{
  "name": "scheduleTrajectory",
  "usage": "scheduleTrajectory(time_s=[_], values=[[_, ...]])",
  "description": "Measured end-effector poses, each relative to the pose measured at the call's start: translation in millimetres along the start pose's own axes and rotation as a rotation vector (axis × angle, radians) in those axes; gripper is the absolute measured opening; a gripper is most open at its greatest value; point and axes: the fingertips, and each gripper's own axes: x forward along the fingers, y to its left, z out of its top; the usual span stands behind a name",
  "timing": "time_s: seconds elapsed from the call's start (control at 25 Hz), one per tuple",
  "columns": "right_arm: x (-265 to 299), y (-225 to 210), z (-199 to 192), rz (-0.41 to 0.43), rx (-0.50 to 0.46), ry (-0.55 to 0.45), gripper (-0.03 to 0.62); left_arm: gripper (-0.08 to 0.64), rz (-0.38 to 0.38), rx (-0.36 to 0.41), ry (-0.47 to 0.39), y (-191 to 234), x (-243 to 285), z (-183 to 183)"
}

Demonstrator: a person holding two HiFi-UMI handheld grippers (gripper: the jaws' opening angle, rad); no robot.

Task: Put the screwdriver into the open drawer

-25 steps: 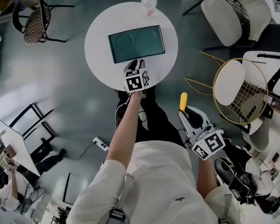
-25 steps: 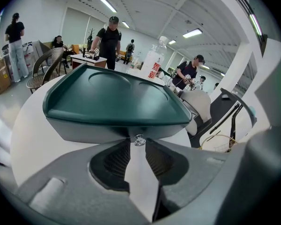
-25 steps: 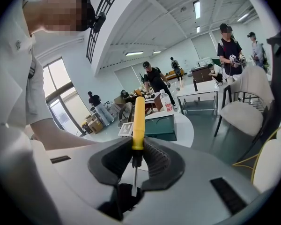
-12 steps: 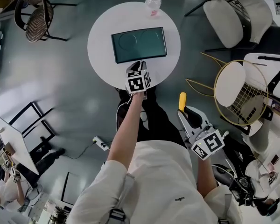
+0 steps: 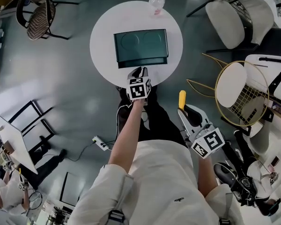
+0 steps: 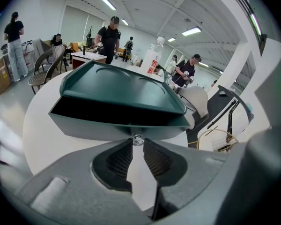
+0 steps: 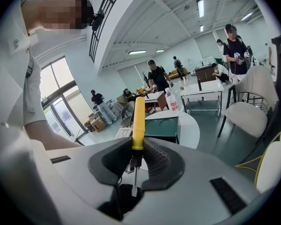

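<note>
A dark green box [image 5: 140, 45] lies on the round white table [image 5: 103, 46]. Its drawer [image 6: 117, 124] is pulled partly out toward me, dark inside. My left gripper [image 5: 139, 71] has just been closing and is shut on the drawer's small clear knob [image 6: 137, 139], which sits between the fingertips. The screwdriver [image 7: 138, 118] has a yellow handle that sticks out forward and a metal shaft pointing back. My right gripper [image 5: 185, 112] is shut on it, held low at my right side, well away from the table. The box [image 7: 162, 128] shows beyond the handle.
A clear bottle [image 5: 156, 1] stands at the table's far edge. A gold wire chair [image 5: 241, 93] is to the right, a white chair [image 5: 239, 14] at the back right, and a dark mesh chair [image 5: 35, 12] at the back left. Several people stand farther off.
The left gripper has drawn back toward me with the knob, and the drawer has slid out of the green box. The right gripper and screwdriver stay in place.
</note>
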Motion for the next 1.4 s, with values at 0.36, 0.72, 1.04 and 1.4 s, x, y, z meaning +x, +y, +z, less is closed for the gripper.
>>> scheduleTrajectory(time_s=[0.36,0.72,1.04,1.4], values=[[5.2,11.9,2.4,0.025,-0.017,-0.007,0.081,0.080,0.006,0.034,0.029,9.1,-24.8,-28.6],[9.3,22.8,1.6,0.048,-0.039,-0.004,0.081,0.080,-0.005,0.054,0.064,3.8,-43.5,-62.1],[11.6,29.4,1.1,0.069,-0.062,0.005,0.081,0.080,-0.030,0.059,0.105,2.3,-52.6,-86.9],[24.4,33.9,14.4,0.086,-0.091,-0.001,0.081,0.100,-0.069,0.071,0.174,3.5,-67.3,-100.8]])
